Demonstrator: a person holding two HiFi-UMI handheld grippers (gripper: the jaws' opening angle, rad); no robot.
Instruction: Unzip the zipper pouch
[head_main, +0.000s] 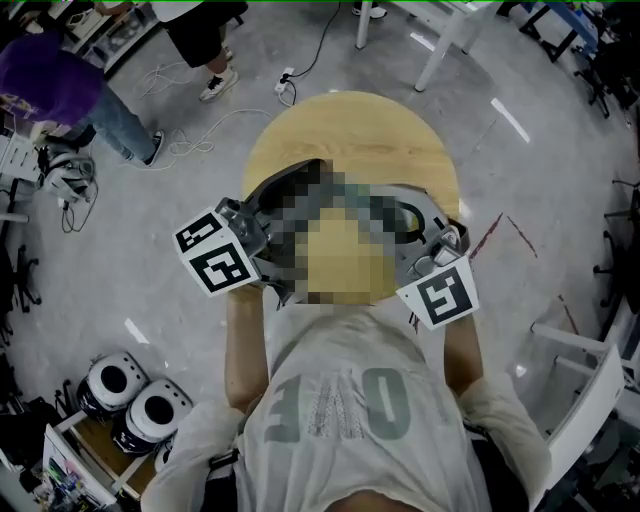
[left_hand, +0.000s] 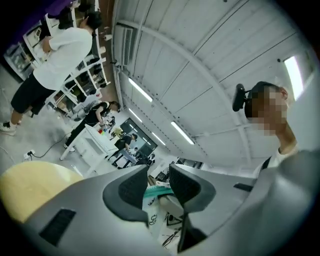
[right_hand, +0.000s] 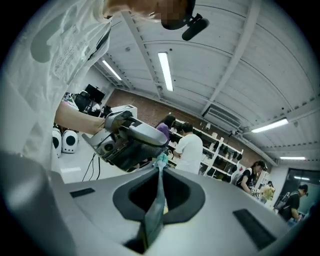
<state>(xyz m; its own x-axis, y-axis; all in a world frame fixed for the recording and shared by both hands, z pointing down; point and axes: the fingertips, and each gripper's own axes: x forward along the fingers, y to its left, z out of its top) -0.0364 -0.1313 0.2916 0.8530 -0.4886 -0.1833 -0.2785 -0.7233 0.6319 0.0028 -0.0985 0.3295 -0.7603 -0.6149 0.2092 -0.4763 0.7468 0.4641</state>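
Right gripper view: your right claw (right_hand: 160, 174) is clamped flat on a thin teal-grey strip of the pouch (right_hand: 153, 212). It's either the edge or the zipper tape, can't tell which. The teal end pokes out just past the tips.

Left gripper view: left claw (left_hand: 159, 171) stands partway apart, pads not pressing. The pouch sits in the gap, with the teal edge across the top and the white body with black print hanging below. So only one side has a grip right now.

Head view: both claws are up by your face, over the round table (head_main: 350, 130). The pouch itself is hidden there. It's off the table, strung between the claws.

Handling, my read:
- Light, soft and thin.
- It folds and twists under its own weight, so there's no stiffness to push against.
- A zipper on something this floppy will probably bunch rather than slide unless the tape is pulled taut.
- The printed side looks smooth, likely slippery in the pads.

Where to grab:
- Keep the right claw on the strip as the anchor.
- The left claw wants the slider tab, not the body.
- I can't spot the slider in any view, so find it before you close.
- Pinch the tab square and pull along the teal line, not away from it.
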